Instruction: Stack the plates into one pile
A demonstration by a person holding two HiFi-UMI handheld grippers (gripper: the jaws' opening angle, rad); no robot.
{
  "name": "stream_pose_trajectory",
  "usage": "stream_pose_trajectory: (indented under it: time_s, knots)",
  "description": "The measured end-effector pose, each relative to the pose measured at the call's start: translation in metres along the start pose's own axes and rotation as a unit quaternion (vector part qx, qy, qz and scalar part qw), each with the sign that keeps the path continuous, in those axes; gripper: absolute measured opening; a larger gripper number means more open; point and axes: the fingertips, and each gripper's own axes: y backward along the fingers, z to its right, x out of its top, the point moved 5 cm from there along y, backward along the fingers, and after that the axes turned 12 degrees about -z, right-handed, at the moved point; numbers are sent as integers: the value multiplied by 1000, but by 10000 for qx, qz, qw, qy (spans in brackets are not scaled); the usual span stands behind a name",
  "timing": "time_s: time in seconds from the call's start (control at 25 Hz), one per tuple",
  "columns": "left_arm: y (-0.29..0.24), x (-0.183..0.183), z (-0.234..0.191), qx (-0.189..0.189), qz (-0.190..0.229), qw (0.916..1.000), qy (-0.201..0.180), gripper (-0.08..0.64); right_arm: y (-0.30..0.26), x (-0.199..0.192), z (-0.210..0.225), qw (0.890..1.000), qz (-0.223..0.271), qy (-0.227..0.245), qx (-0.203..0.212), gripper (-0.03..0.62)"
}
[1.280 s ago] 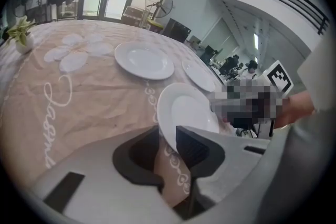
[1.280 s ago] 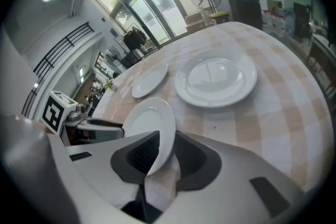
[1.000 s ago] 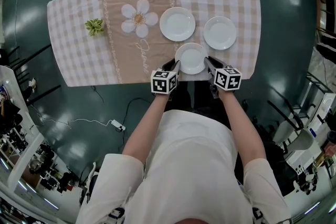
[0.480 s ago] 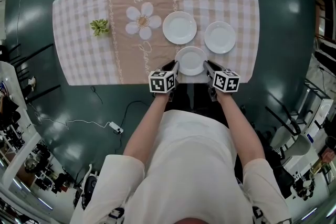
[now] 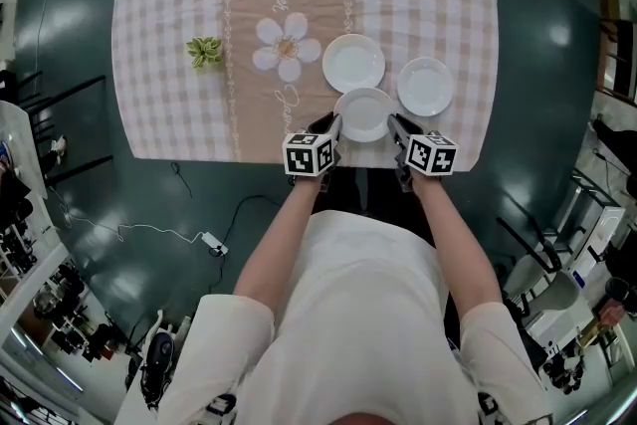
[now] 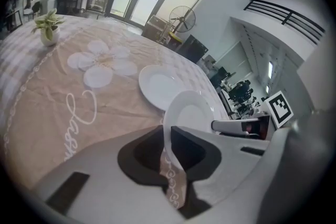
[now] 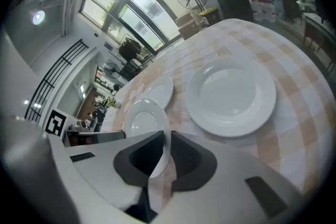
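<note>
At the near edge of the cloth-covered bench (image 5: 159, 105), the held plate (image 5: 364, 112) sits between both grippers. The left gripper (image 5: 329, 125) jaws, just closed, clamp its left rim; the right gripper (image 5: 396, 125) jaws clamp its right rim. The middle plate (image 5: 353, 63) and the right-hand plate (image 5: 426, 87) lie just beyond. A dark green floor (image 5: 90, 214) surrounds the bench.

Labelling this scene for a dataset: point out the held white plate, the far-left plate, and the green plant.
Held small white round plate (image 5: 364, 111), head view, centre.
Far-left white round plate (image 5: 353, 63), head view, centre.
Small green potted plant (image 5: 204, 51), head view, leaves.
</note>
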Motion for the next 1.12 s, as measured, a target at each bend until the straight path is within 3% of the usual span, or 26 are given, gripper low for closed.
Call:
stream_pose_trajectory:
  time_s: [0.4,1.12]
  knots:
    - [3,47,-16,56,201,9998,-25,48,-15,48,-11,9997,141,179,-13,61]
    - [-13,105,-39,154,91,9990,-406,52,-42,105,-13,9957,87,842,-376,63]
